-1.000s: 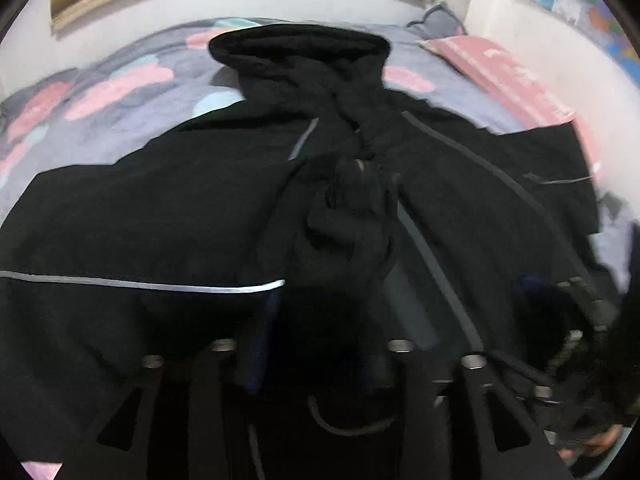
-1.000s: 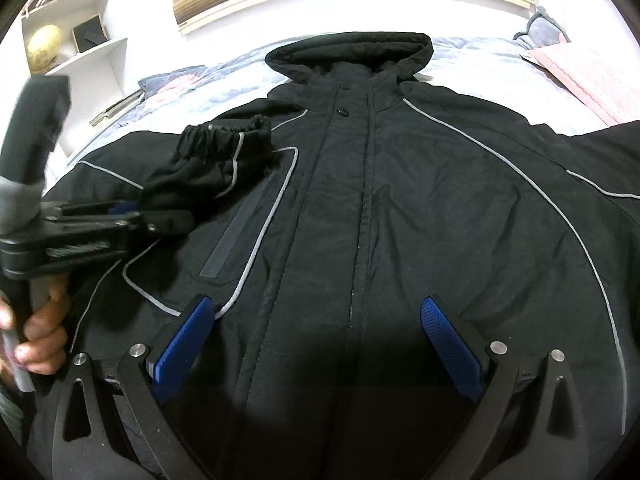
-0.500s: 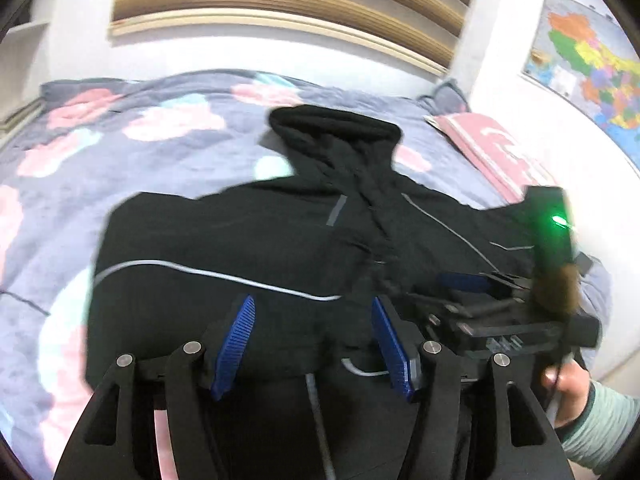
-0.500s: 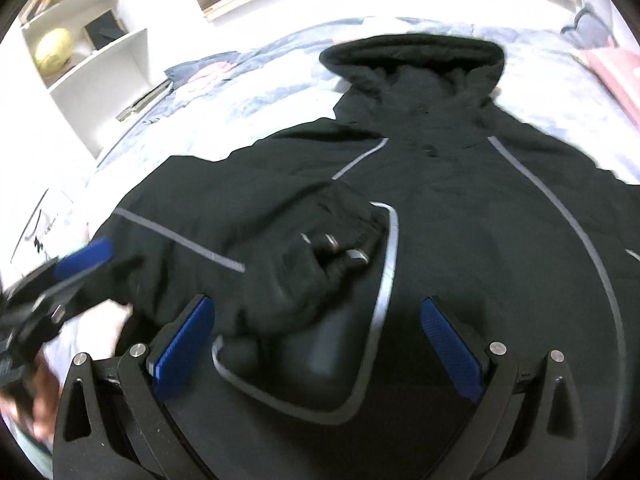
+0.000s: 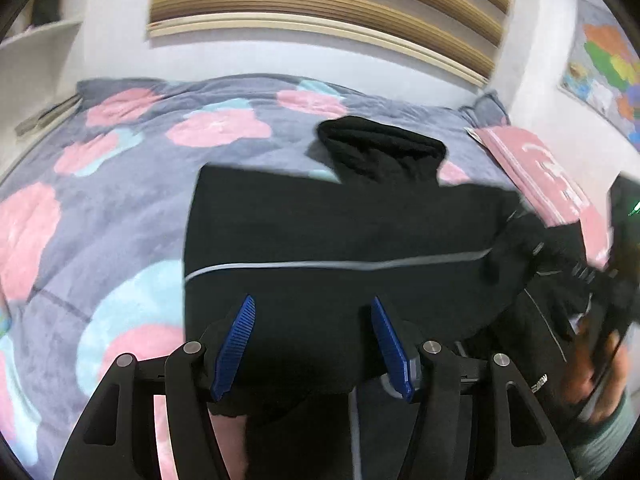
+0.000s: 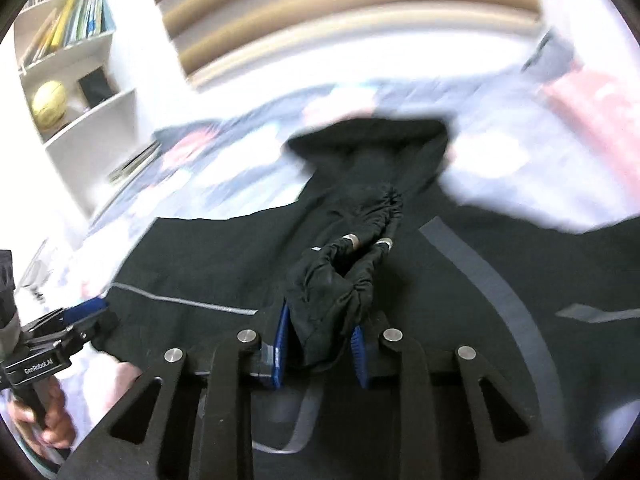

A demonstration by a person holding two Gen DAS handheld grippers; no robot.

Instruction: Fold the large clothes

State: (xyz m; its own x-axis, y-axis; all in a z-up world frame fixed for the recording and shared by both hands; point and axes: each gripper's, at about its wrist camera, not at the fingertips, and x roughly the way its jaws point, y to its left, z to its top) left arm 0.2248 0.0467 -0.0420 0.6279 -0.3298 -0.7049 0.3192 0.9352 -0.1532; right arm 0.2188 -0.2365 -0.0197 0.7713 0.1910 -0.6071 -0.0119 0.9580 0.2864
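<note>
Right gripper point(image 6: 320, 354) is closing on the black jacket's point(image 6: 460, 280) cuff point(image 6: 340, 280); left gripper point(image 5: 314, 344) gapes empty.

Both views fisheye, dark vignette in the corners, straight lines bowed near the edges. Left wrist view: dim, evenly lit, mild smear at the right edge; bedspread point(image 5: 120, 184) fairly sharp. Right wrist view: wall and bed blown out to white glare, strong motion blur across the upper half. Black jacket point(image 6: 460, 280) swallows detail; only its grey piping reads.
</note>
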